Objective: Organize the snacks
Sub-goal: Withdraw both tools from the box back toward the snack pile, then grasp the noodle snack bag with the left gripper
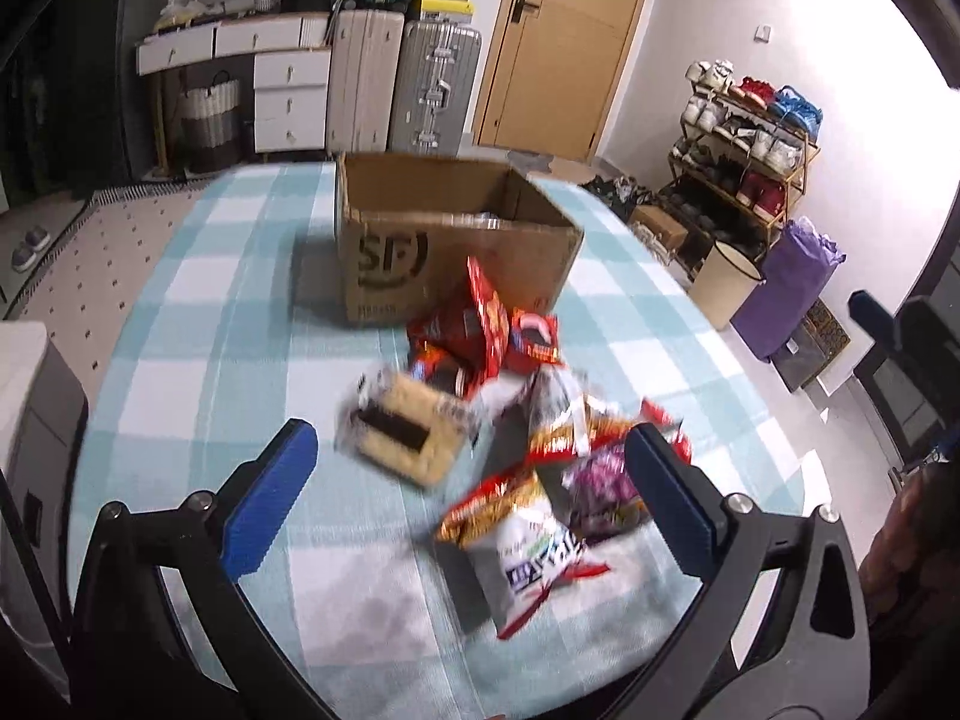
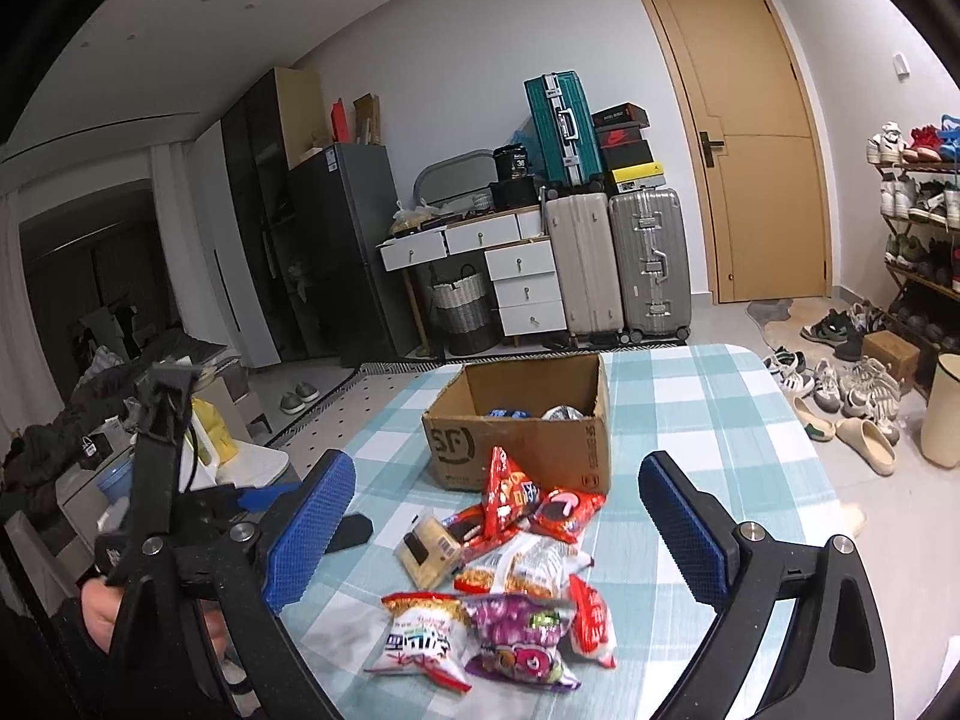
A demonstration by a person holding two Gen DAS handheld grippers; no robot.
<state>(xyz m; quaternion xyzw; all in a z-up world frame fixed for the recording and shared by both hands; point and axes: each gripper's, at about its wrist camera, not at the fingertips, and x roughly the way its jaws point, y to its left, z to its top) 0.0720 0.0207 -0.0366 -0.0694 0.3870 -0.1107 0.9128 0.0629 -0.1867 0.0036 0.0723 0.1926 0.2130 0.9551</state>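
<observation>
Claws [image 1: 471, 483] [image 2: 497, 531] wide over crinkly mixed snack pkts [image 2: 510, 588].

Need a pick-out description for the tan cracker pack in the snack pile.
Start at the open cardboard box on the checked tablecloth; the snack pile lies in front of it. The cracker pack sits on the pile's left edge, beside the red packets. It is the only clear-wrapped tan block with a dark filling; everything around it is a printed bag.

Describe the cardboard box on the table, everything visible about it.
The cardboard box is brown corrugated card with a dark round "SF" logo and small print on its outer walls. It stands upright on the checked tablecloth, top open, beyond the snack pile. Inside, a blue packet and a silvery one show. A red snack packet stands in front of its near wall; contact is unclear. Neither tool touches it.
</observation>
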